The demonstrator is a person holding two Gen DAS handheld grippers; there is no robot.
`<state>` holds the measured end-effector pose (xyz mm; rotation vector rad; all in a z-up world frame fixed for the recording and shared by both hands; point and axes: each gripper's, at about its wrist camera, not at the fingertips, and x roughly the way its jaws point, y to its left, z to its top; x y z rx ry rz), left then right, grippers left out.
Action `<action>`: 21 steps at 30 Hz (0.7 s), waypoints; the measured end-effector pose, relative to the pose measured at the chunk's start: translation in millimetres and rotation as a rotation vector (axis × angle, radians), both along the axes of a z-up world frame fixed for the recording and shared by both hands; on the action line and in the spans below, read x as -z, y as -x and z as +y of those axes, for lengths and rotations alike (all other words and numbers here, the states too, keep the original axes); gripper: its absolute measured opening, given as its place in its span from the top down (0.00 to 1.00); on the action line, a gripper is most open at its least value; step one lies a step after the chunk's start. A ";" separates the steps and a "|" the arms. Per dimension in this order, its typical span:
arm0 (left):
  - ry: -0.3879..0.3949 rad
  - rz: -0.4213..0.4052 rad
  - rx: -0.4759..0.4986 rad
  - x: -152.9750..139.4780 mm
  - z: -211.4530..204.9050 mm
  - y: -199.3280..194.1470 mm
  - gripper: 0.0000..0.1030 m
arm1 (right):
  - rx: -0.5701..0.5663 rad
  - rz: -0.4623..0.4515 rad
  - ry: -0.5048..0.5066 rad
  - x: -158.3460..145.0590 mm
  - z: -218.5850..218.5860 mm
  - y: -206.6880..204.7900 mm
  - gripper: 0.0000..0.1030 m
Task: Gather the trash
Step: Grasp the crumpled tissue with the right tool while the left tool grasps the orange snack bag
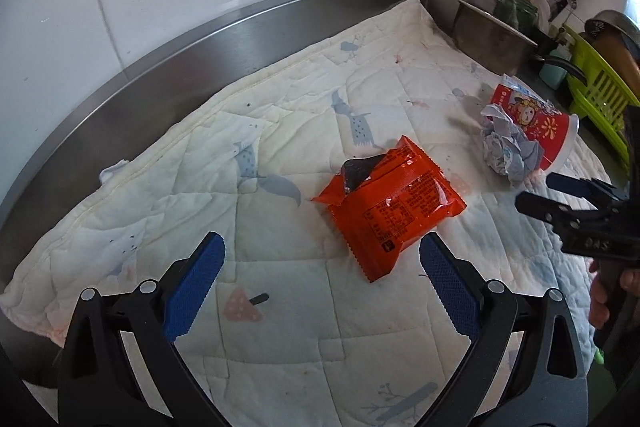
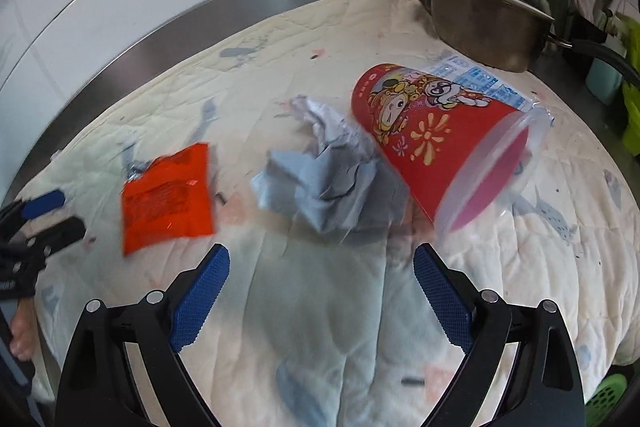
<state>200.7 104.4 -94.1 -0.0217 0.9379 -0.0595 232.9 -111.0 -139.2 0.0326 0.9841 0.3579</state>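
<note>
An orange snack wrapper point(image 1: 394, 203) lies torn open on the quilted cloth point(image 1: 200, 167), just ahead of my open, empty left gripper point(image 1: 322, 251). A crumpled grey-blue paper ball point(image 1: 508, 151) rests against a red paper cup point(image 1: 538, 123) lying on its side. In the right wrist view my right gripper point(image 2: 322, 259) is open and empty, just short of the paper ball point(image 2: 332, 179); the cup point(image 2: 436, 143) lies beyond to the right and the wrapper point(image 2: 168, 195) to the left. The right gripper also shows in the left wrist view point(image 1: 536, 193).
A steel backsplash point(image 1: 180, 59) rims the counter below white wall tiles. A steel pot point(image 2: 484, 27) stands at the back right. A green dish rack point(image 1: 600, 95) with utensils stands at the far right. A green basket point(image 2: 608, 403) shows at the lower right.
</note>
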 end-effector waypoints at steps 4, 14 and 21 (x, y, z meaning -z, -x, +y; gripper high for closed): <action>0.006 0.002 0.034 1.5 -4.3 -11.8 0.06 | 0.026 -0.003 -0.038 1.0 -1.6 -11.2 0.12; 0.070 0.023 0.099 12.8 -11.6 -49.1 0.16 | 0.055 -0.014 -0.101 3.8 -0.8 -20.8 0.52; 0.174 0.063 0.101 29.2 3.8 -64.9 0.51 | 0.000 -0.070 -0.060 -4.3 5.2 -7.3 0.63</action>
